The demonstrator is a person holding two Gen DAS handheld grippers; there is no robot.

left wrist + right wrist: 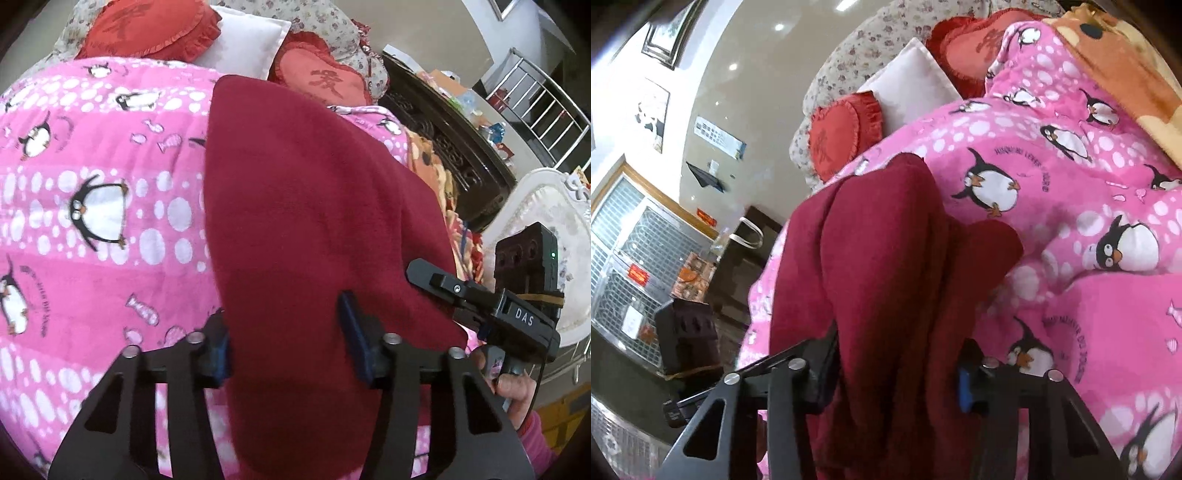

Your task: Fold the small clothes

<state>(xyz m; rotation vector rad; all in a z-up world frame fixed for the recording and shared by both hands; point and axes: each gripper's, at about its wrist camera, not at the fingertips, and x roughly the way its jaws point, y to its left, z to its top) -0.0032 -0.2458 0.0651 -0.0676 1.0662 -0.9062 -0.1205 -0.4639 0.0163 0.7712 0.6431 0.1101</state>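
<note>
A dark red knitted garment (306, 206) lies stretched over a pink penguin-print blanket (92, 192). My left gripper (288, 347) has its blue-padded fingers wide apart, with the near end of the garment lying between them. My right gripper (443, 280) shows in the left wrist view at the garment's right edge. In the right wrist view the garment (879, 258) is bunched in folds and runs between the spread fingers of my right gripper (897, 373). The cloth hides the fingertips, so no pinch is visible.
Red heart cushions (147, 29), a white pillow (247, 40) and a floral quilt lie at the bed's head. A dark carved headboard (443, 140) and a white chair (546, 229) stand to the right. An orange blanket (1119, 62) lies beside the pink blanket (1071, 184).
</note>
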